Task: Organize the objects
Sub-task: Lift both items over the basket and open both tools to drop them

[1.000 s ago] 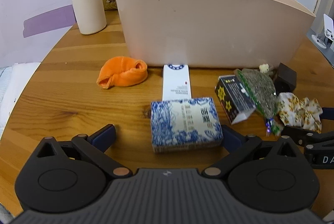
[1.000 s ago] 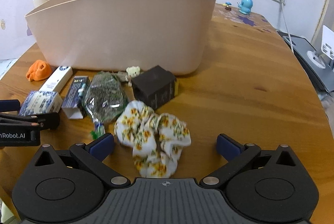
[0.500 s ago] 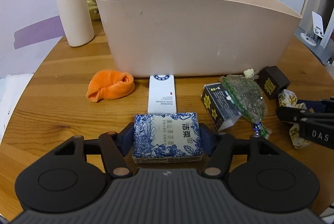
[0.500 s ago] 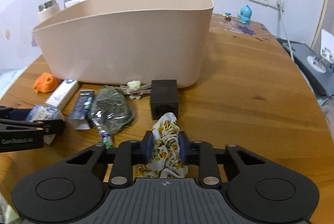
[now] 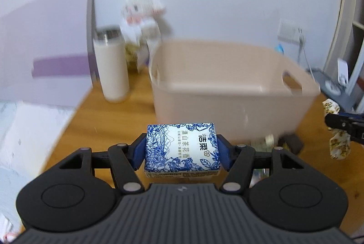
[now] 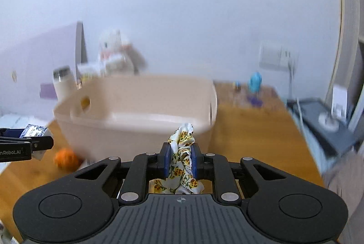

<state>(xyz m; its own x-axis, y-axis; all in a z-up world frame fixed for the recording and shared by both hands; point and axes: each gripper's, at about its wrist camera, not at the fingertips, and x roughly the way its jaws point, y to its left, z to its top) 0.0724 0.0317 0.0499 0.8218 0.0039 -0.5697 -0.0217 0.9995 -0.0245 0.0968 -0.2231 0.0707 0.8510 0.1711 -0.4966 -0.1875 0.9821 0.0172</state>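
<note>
My left gripper (image 5: 181, 149) is shut on a blue-and-white patterned tissue pack (image 5: 182, 148) and holds it in the air, in front of the beige plastic bin (image 5: 227, 94). My right gripper (image 6: 180, 158) is shut on a floral scrunchie (image 6: 183, 153), lifted in front of the same bin (image 6: 136, 116). The scrunchie (image 5: 337, 144) and right gripper also show at the right edge of the left wrist view. The left gripper with the pack (image 6: 34, 132) shows at the left of the right wrist view. Both views are motion-blurred.
A white thermos (image 5: 111, 66) and a plush lamb (image 5: 141, 10) stand behind the bin to the left. An orange cloth (image 6: 66, 157) lies on the wooden table (image 6: 250, 130). A dark box (image 5: 293, 143) and small items lie by the bin's front. A blue figurine (image 6: 254, 82) stands at the back right.
Both grippers closed on their objects, the left on the tissue pack and the right on the scrunchie, and lifted them off the table; the bin's open top has come into view.
</note>
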